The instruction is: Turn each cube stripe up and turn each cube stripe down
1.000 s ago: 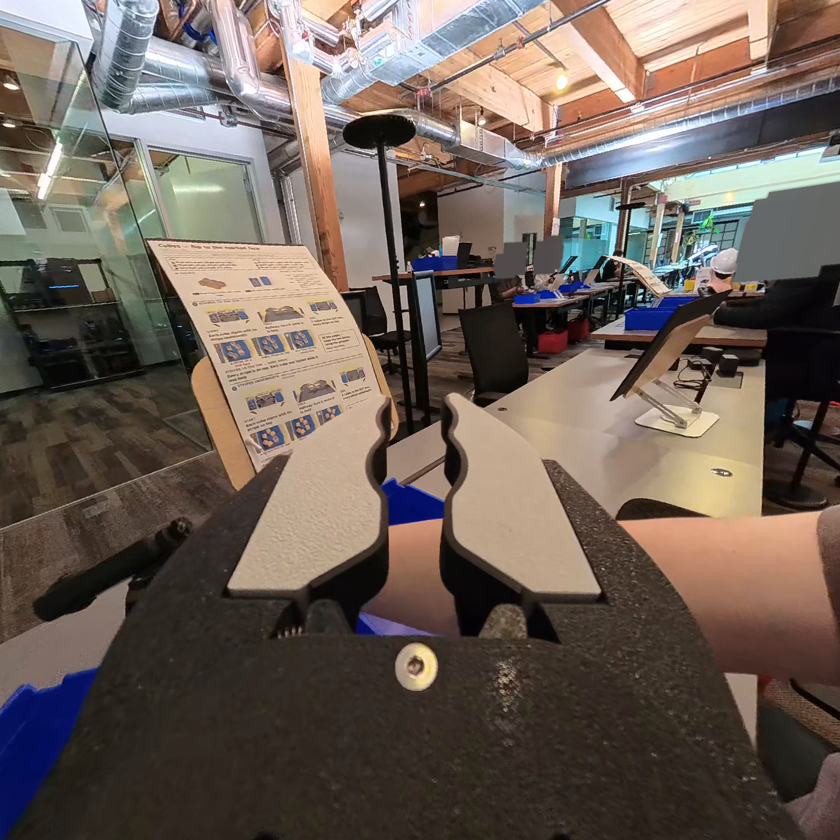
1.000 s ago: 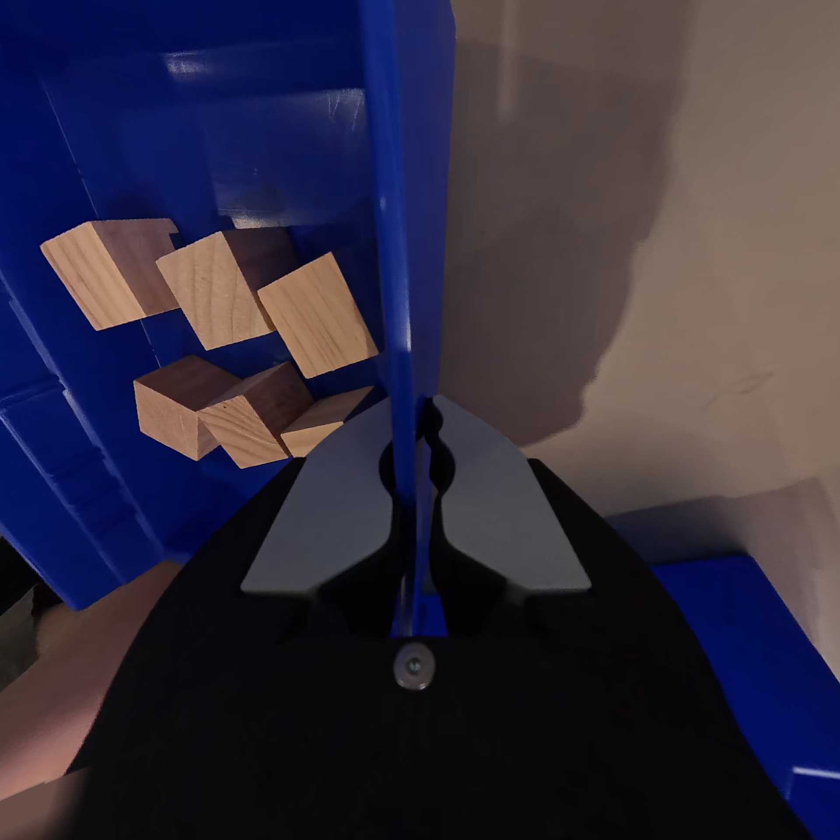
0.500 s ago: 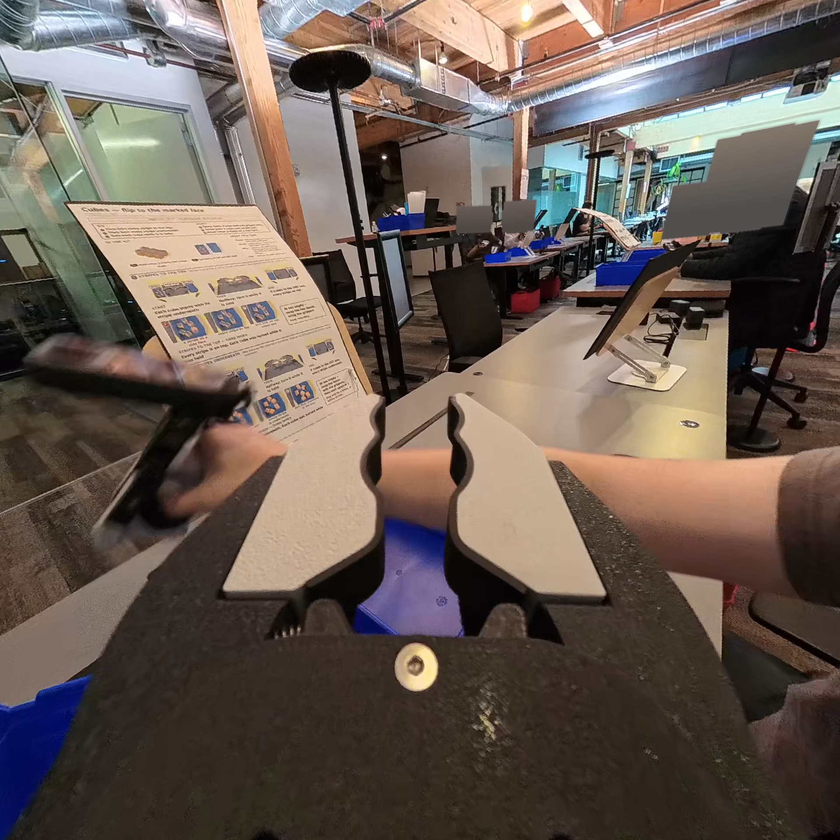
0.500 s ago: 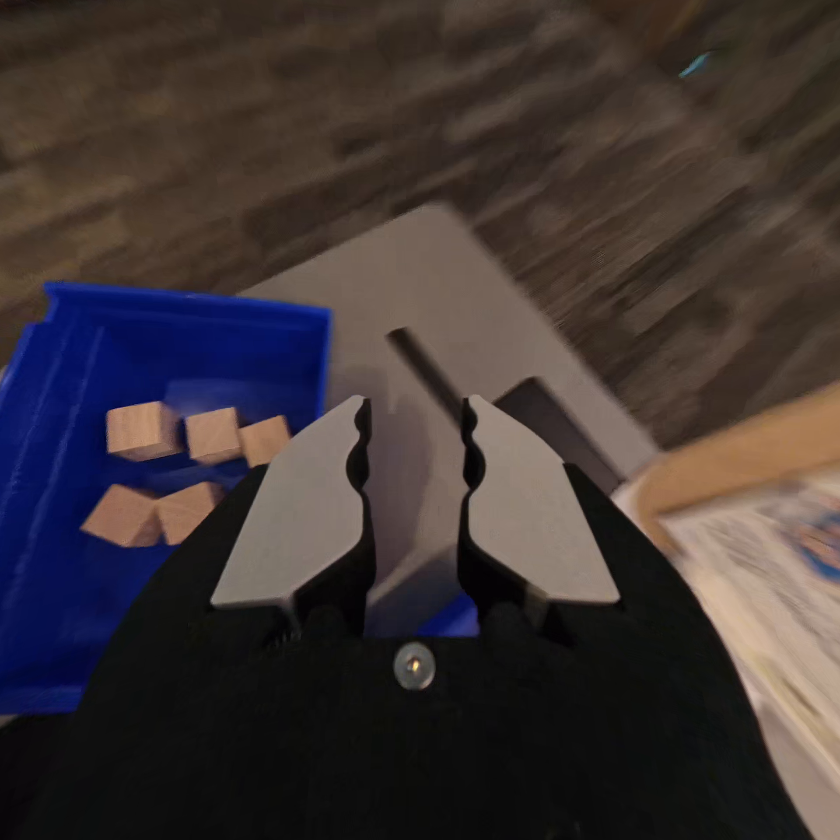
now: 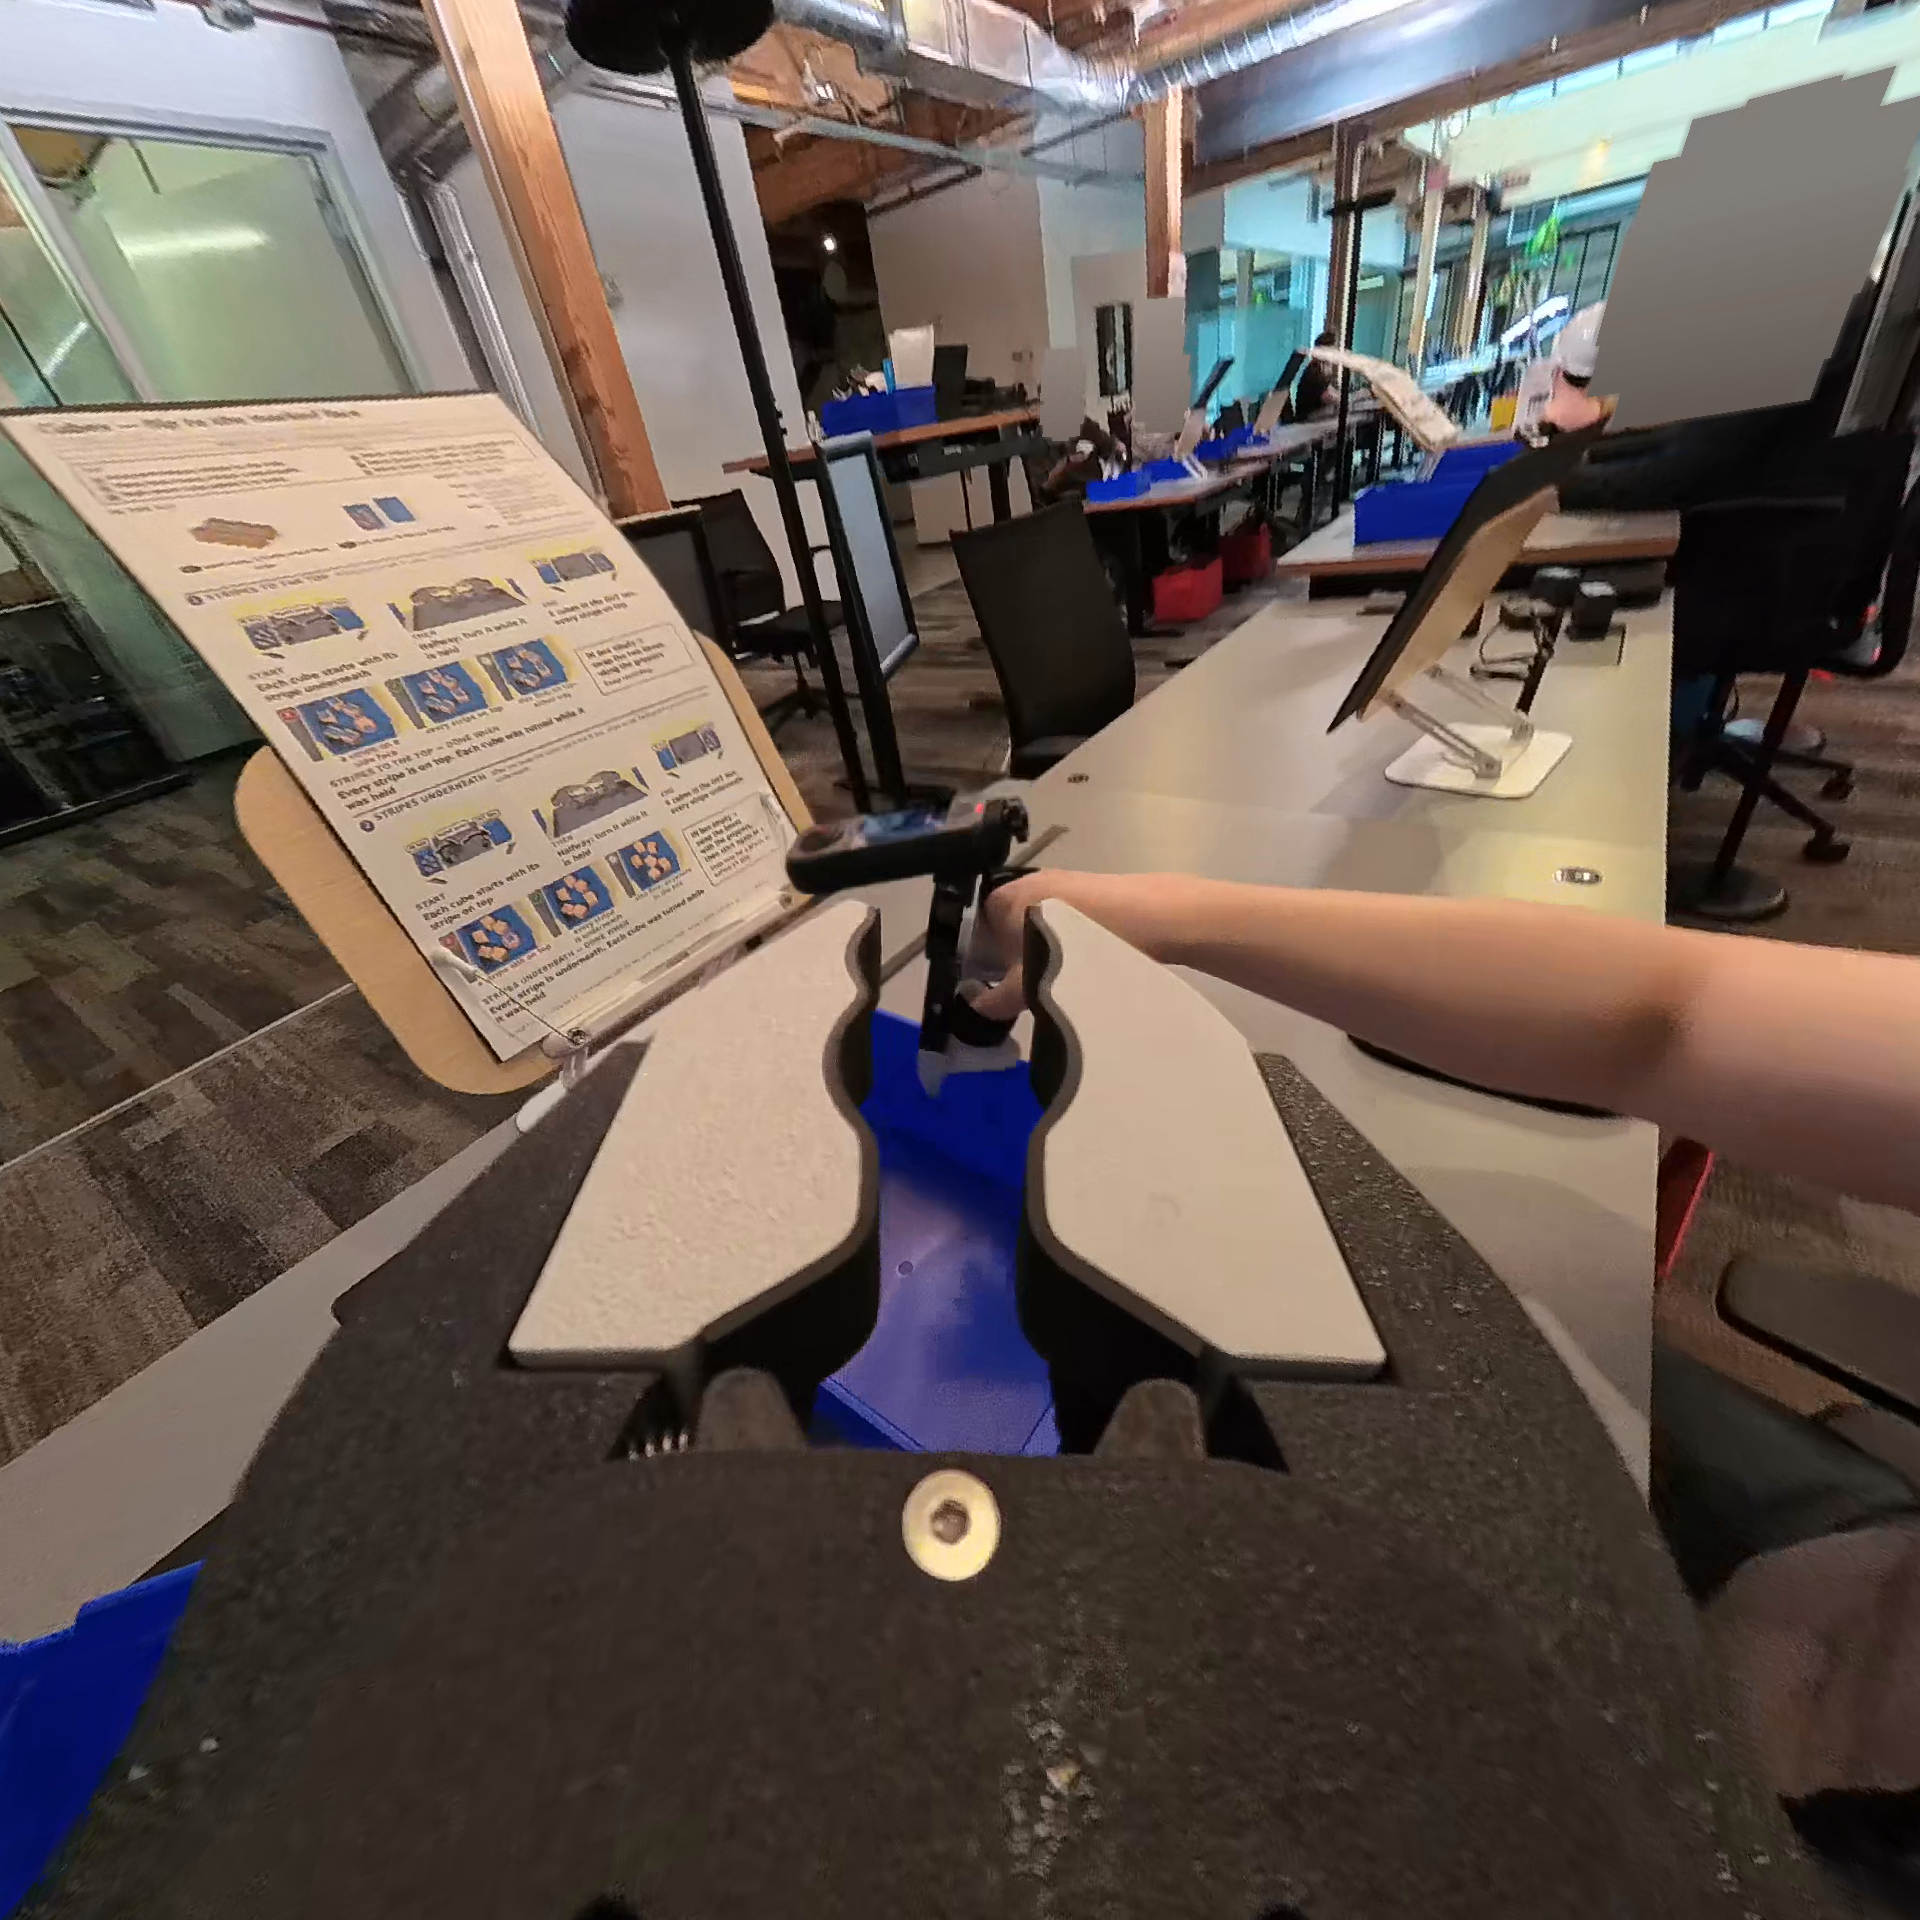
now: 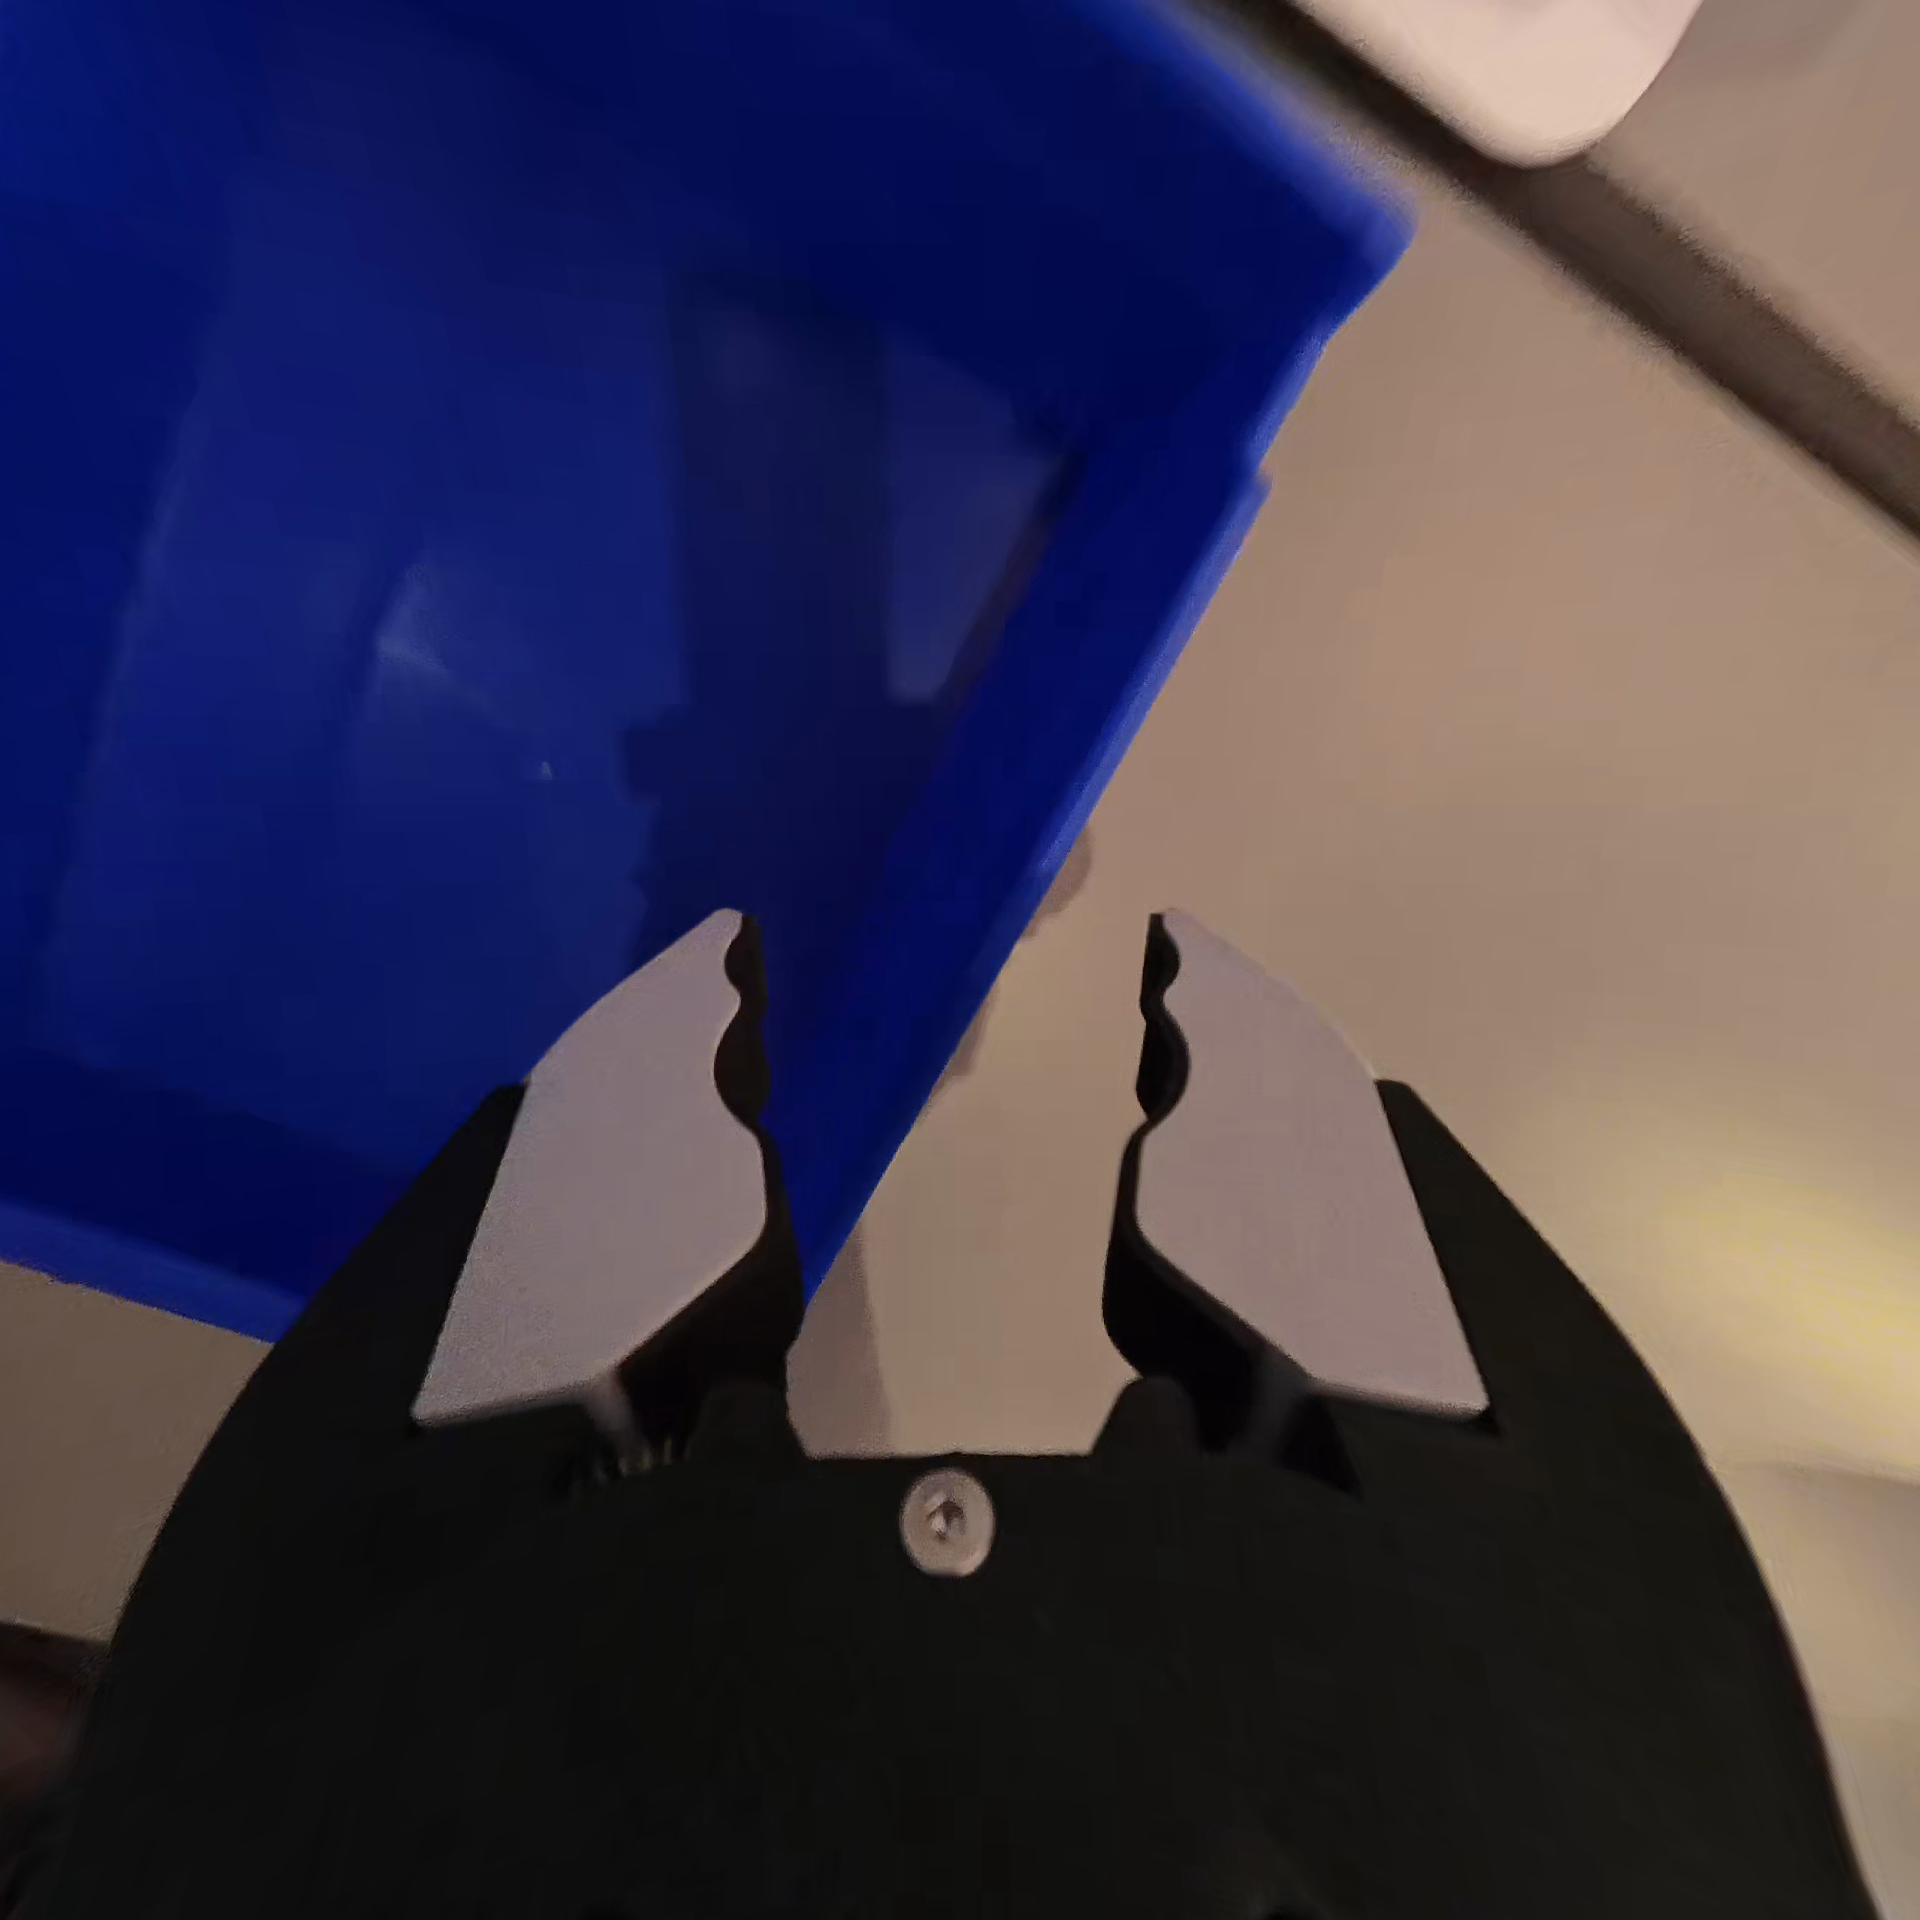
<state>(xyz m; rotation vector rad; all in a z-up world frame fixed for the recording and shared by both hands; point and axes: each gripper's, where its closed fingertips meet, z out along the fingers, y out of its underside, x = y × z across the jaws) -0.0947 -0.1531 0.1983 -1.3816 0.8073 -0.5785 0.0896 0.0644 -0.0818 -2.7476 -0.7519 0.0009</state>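
With no cube in sight, the right gripper [image 6: 951, 925] hangs wide open and empty over the blue bin's [image 6: 1164, 665] wall and the left gripper [image 5: 948, 987] waits part-open and empty, so the work seems to stand between flips and next calls for finding a cube.

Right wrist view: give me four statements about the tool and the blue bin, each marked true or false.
1. The right tool is open. True.
2. It grips the blue bin by its wall. False: its fingers stand apart above the bin's corner, gripping nothing.
3. Wooden cubes show inside the bin. False: no cubes are visible in this blurred view.
4. The bin sits on a pale table. True.
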